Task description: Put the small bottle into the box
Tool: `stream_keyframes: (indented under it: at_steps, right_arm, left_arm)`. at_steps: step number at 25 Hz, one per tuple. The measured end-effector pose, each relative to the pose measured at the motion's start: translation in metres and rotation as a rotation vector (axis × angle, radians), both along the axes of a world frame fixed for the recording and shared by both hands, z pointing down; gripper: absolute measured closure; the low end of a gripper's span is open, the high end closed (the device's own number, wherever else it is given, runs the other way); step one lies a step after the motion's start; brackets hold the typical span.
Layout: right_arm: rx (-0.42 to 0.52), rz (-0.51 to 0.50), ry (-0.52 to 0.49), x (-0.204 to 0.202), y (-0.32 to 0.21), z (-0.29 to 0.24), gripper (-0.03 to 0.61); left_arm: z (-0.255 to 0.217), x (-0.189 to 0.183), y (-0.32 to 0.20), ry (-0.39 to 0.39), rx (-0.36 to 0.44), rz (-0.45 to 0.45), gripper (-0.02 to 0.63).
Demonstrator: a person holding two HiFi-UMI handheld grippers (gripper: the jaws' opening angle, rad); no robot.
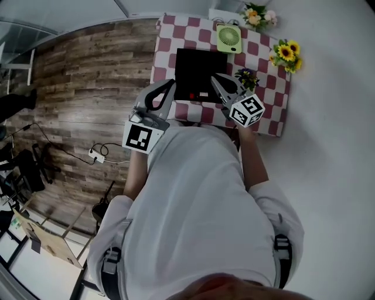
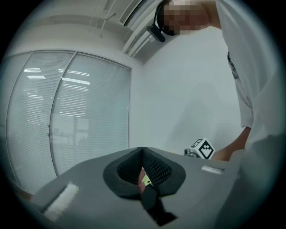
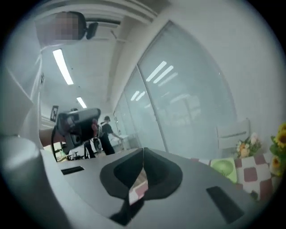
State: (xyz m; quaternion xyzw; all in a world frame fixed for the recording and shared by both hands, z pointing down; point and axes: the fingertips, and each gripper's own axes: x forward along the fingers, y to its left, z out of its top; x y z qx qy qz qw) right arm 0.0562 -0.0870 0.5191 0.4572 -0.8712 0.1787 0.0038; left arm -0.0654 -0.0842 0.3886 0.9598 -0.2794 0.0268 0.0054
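In the head view a black box [image 1: 199, 73] stands on the red-and-white checked table [image 1: 167, 44]. A small red and white item [image 1: 198, 95] lies inside the box by its near edge, too small to identify. My left gripper [image 1: 172, 83] is held up at the box's near left corner, and my right gripper [image 1: 215, 78] at its near right edge. In the left gripper view the left gripper [image 2: 143, 148] has its jaw tips meeting, with nothing held. The right gripper [image 3: 143, 150] is likewise shut and empty in its own view. Both point above the table.
A green fan [image 1: 228, 38] stands behind the box. Flowers [image 1: 255, 16], sunflowers [image 1: 286, 54] and a small purple plant [image 1: 246, 76] line the table's far and right sides. Wood floor with a power strip [image 1: 95, 154] lies to the left.
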Motion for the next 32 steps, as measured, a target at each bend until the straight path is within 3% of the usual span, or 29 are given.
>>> stream_keyframes:
  at_steps: [3, 6, 10, 18, 21, 26, 29, 32]
  right_arm:
    - [0.196, 0.057, 0.011, -0.001, 0.007, -0.071, 0.578]
    - [0.350, 0.106, 0.111, -0.004, 0.012, -0.129, 0.578]
    - [0.476, 0.154, 0.212, -0.009, 0.018, -0.189, 0.578]
    - [0.501, 0.191, 0.246, 0.006, 0.031, -0.230, 0.578]
    - [0.483, 0.211, 0.256, 0.021, 0.038, -0.224, 0.578]
    - [0.447, 0.189, 0.158, 0.051, 0.042, -0.186, 0.577]
    - [0.431, 0.182, 0.161, 0.059, 0.049, -0.172, 0.577]
    - [0.429, 0.179, 0.209, 0.063, 0.053, -0.162, 0.578]
  left_arm:
    - [-0.020, 0.007, -0.012, 0.034, 0.032, 0.000, 0.614]
    - [-0.038, 0.019, -0.015, 0.058, 0.068, 0.037, 0.614]
    - [-0.056, 0.034, -0.012, 0.079, 0.093, 0.101, 0.614]
    - [-0.082, 0.064, 0.001, 0.070, 0.111, 0.153, 0.614]
    - [-0.078, 0.072, 0.007, 0.091, 0.062, 0.149, 0.614]
    - [-0.042, 0.079, 0.013, 0.051, -0.003, 0.147, 0.614]
    - [-0.029, 0.080, 0.023, 0.031, 0.025, 0.143, 0.614]
    - [-0.022, 0.081, 0.023, 0.064, 0.032, 0.115, 0.614]
